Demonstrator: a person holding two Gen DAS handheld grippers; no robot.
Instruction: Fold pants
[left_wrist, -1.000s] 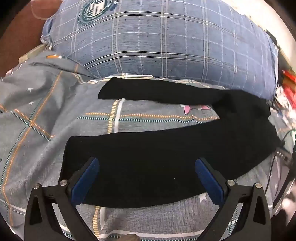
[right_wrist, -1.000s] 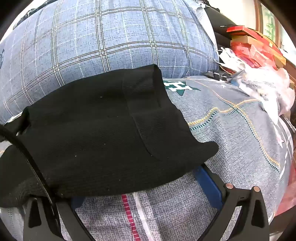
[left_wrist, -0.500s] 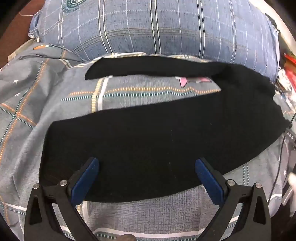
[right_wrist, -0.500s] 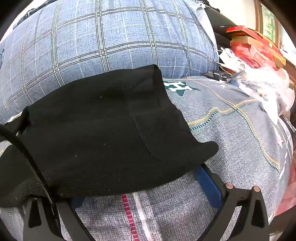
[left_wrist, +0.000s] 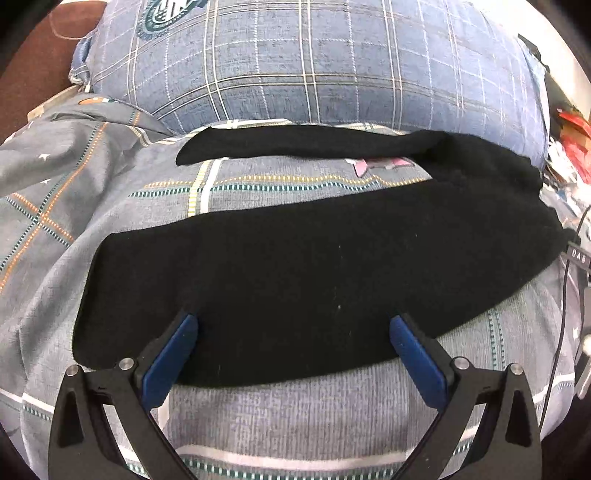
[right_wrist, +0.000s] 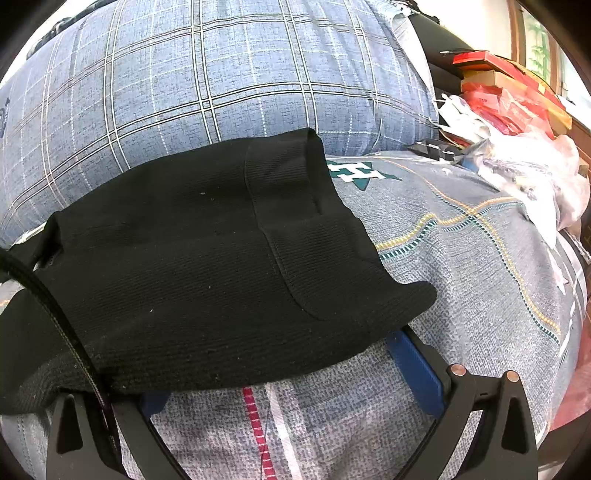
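1. Through the left wrist camera I am looking at the black pants (left_wrist: 317, 273) lying spread across the bed (left_wrist: 295, 421), which is wearing a grey patterned cover. The near leg is running broad across the middle of the view; the far leg is stretching thin along the foot of the blue plaid pillow (left_wrist: 314, 62), and the two are joining at the right side.
2. My left gripper (left_wrist: 293, 326) is sitting with its fingers (left_wrist: 168, 358) spread wide. Both blue tips are reaching over the near hem of the near leg, and nothing is caught between them. I cannot tell whether the tips are touching the cloth.
3. A thin dark cable (left_wrist: 561, 332) is hanging down the right edge of this view.
4. Through the right wrist camera I am seeing the waist end of the pants (right_wrist: 207, 280), ribbed band included, lying on the bed (right_wrist: 461, 266) with the pillow (right_wrist: 221, 74) just behind it.
5. My right gripper (right_wrist: 280, 373) is standing wide apart as well. The cloth is draping over the tip of the left finger, while the right finger (right_wrist: 417, 365) is showing just under the hem corner. Whether anything is being pinched I cannot tell, though the gap is plainly large.
6. Red boxes and plastic bags (right_wrist: 517, 122) are piling up beyond the bed at the right.
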